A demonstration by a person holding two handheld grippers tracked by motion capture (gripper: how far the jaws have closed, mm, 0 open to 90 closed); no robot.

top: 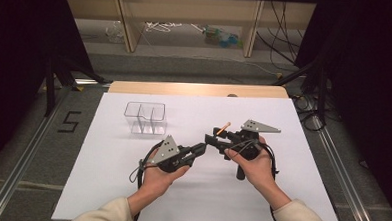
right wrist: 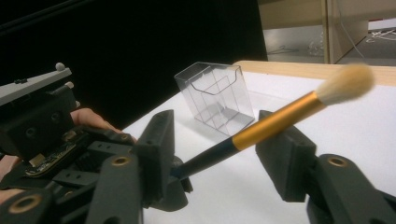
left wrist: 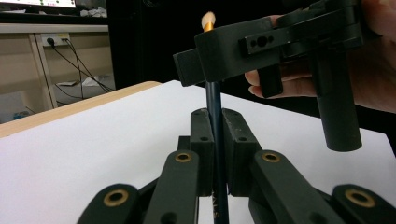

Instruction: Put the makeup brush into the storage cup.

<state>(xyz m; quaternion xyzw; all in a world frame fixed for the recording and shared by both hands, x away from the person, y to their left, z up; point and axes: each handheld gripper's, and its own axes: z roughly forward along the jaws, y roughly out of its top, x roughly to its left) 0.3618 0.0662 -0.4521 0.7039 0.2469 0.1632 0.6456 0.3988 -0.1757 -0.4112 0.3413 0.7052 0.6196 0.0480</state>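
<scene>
The left gripper (top: pixel 198 150) is clamped on the dark handle of a makeup brush (right wrist: pixel 261 128), with gold, unreadable lettering low on the handle. The brush passes between the jaws of the right gripper (top: pixel 213 139), which stand apart around the shaft without pressing it; its gold ferrule and pale bristles poke beyond. Farther back, a clear plastic organizer (top: pixel 144 117) stands on the white table (top: pixel 105 186). A "5" (top: pixel 69 121) marks the floor.

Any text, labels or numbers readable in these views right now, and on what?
"5": dark figure on the grey floor left of the table.
Gold lettering low on the brush handle, left gripper view: too small and cut off to read.
Nothing else legible.
</scene>
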